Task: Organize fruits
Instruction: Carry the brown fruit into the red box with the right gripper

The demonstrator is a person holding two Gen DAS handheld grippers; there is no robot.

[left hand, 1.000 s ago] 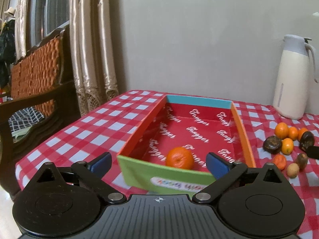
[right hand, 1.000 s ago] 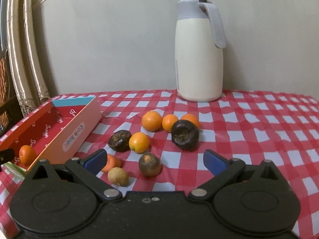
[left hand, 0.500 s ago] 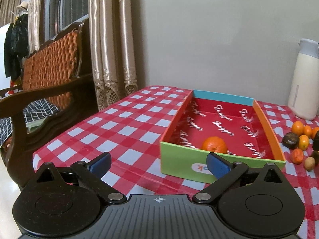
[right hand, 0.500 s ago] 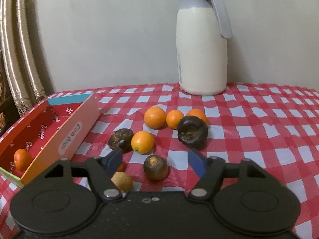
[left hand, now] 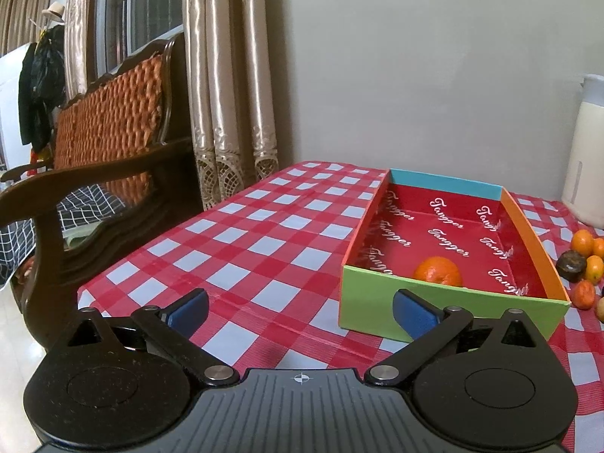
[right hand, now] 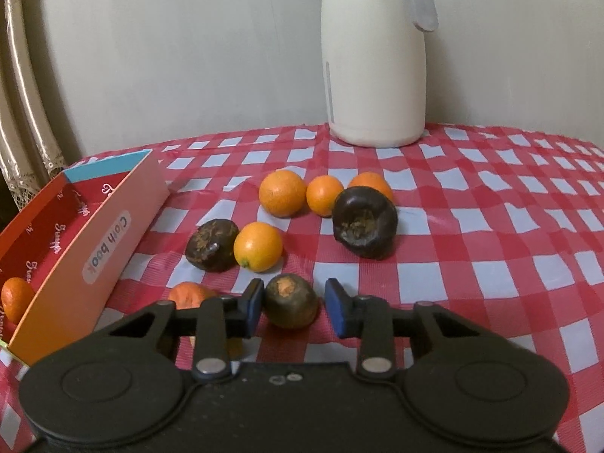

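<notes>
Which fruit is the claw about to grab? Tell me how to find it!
Start at the tall cream jug by the wall and come forward across the checked tablecloth, past the orange fruits. The one you want is the small dark brown fruit sitting between the right claw's blue fingers. It is the nearest dark one, with an orange patch on top.

One orange (left hand: 438, 271) in box (left hand: 445, 311); other fruits (right hand: 258, 247) loose beside.
</notes>
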